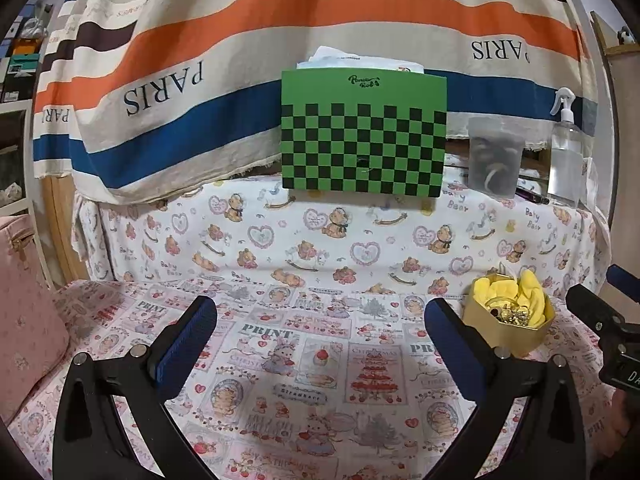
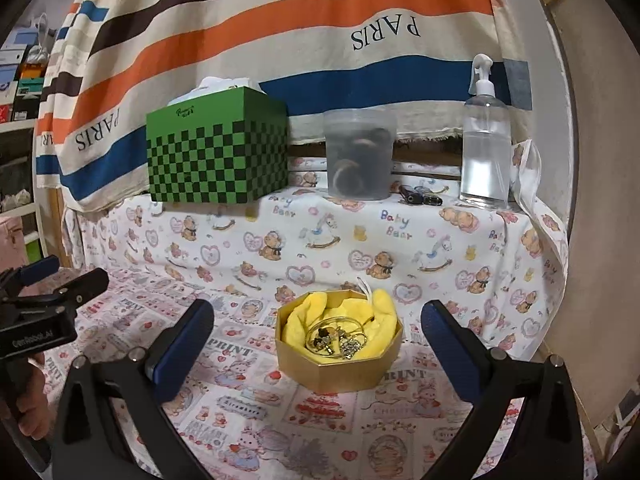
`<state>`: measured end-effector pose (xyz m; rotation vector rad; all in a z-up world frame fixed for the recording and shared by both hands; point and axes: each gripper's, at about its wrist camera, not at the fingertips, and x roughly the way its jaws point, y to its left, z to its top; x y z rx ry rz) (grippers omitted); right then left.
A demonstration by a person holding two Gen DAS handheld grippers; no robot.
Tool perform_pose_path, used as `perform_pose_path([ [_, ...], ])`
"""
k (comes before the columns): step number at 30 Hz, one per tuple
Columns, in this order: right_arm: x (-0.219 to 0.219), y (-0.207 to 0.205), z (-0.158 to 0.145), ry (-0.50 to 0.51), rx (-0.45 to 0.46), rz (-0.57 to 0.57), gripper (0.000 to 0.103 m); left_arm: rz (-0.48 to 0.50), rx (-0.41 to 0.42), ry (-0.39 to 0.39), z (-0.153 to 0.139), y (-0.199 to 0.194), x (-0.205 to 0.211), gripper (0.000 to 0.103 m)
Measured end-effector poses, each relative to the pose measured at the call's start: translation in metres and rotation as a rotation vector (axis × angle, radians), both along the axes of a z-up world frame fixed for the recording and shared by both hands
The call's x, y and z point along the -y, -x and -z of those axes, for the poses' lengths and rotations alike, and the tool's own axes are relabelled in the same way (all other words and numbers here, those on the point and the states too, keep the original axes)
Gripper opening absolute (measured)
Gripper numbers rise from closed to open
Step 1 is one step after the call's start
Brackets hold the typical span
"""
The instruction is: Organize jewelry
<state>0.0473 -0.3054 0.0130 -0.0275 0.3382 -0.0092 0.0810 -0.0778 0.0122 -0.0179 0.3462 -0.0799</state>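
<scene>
A gold octagonal jewelry box (image 2: 338,372) with a yellow cloth lining sits on the patterned tablecloth. A tangle of bracelets and small jewelry (image 2: 336,340) lies inside it. My right gripper (image 2: 318,332) is open and empty, with the box between and just beyond its fingers. My left gripper (image 1: 320,328) is open and empty over bare cloth, to the left of the box (image 1: 508,328). The left gripper also shows at the left edge of the right wrist view (image 2: 52,284).
On a raised ledge behind stand a green checkered box (image 2: 218,146), a translucent tub (image 2: 360,156) of dark items, a clear spray bottle (image 2: 486,144) and a small dark object (image 2: 420,196). A striped PARIS cloth hangs behind. A pink bag (image 1: 24,312) sits at left.
</scene>
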Motion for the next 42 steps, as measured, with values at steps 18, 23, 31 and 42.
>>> perform_pose_path([
  [18, 0.0023, -0.0012, 0.0008, -0.009, -0.004, -0.001, 0.103, -0.012, 0.012, -0.004, -0.0017, 0.0024, -0.0012, 0.103],
  [23, 0.0022, -0.0012, 0.0007, -0.011, -0.005, 0.0, 0.103, -0.005, 0.012, -0.008, -0.0016, 0.0022, -0.0008, 0.103],
  [31, 0.0016, -0.0005, 0.0007, -0.01, -0.006, -0.001, 0.103, -0.006, 0.023, -0.017, -0.0027, 0.0055, 0.0013, 0.103],
  [42, 0.0015, -0.0012, 0.0006, -0.01, -0.007, 0.0, 0.103, -0.016, 0.021, -0.015, -0.0028, 0.0065, 0.0001, 0.103],
])
